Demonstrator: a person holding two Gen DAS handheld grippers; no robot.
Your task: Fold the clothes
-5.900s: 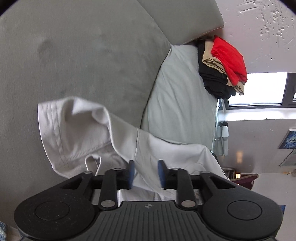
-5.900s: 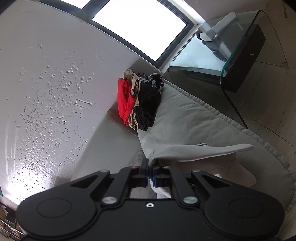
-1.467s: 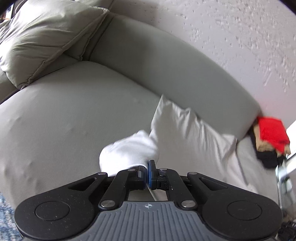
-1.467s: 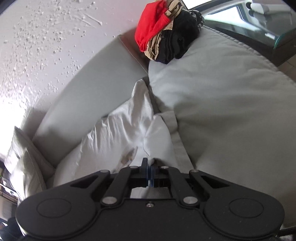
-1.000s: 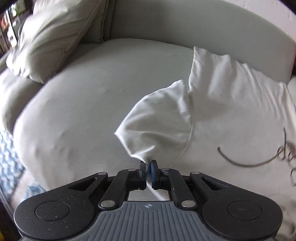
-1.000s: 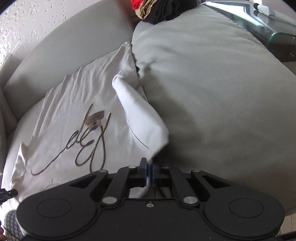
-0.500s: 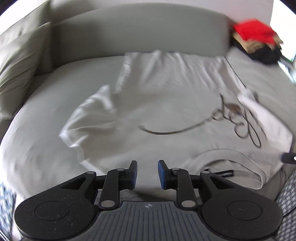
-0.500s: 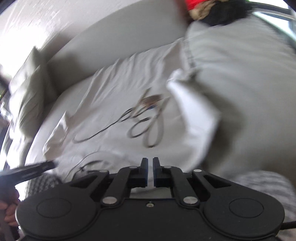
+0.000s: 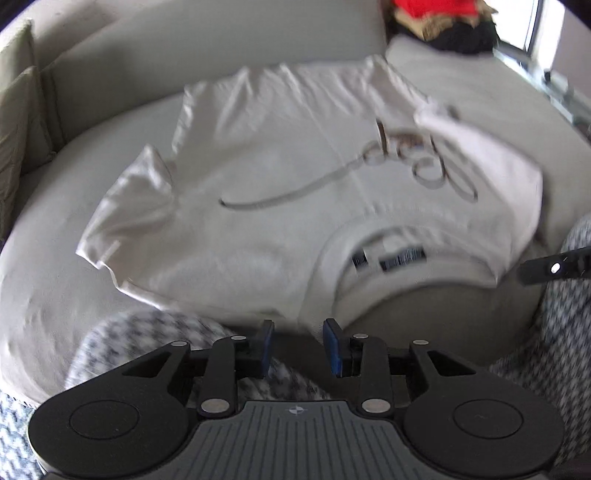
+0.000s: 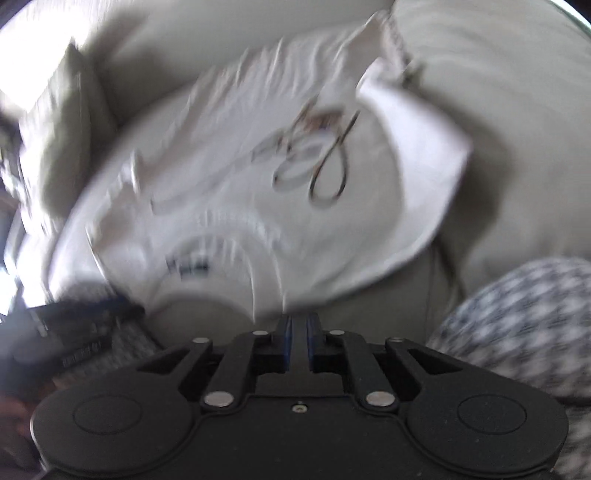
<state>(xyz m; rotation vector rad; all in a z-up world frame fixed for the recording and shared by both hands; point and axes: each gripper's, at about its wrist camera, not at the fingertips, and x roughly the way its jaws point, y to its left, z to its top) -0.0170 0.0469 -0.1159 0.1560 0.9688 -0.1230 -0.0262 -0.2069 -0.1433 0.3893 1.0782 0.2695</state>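
Note:
A white T-shirt [image 9: 277,166] with a dark script print lies spread face up on the grey sofa seat [image 9: 37,291], collar towards me. My left gripper [image 9: 298,345] hovers just short of the shirt's near hem, open and holding nothing. The right wrist view is blurred. It shows the same T-shirt [image 10: 240,166] ahead of my right gripper [image 10: 299,339]. Its jaws stand only a narrow gap apart with nothing between them. One finger of the right gripper [image 9: 554,267] pokes in at the right edge of the left wrist view.
A pile of red, tan and black clothes [image 9: 443,18] sits at the sofa's far right end. A grey cushion [image 9: 14,110] leans at the left. A person's knees in houndstooth trousers [image 9: 147,339] press against the sofa front, one also at the right [image 10: 524,325].
Both grippers were shut on the shirt's sleeves one second ago; they have let go and pulled back towards the person. The shirt now lies spread on the seat.

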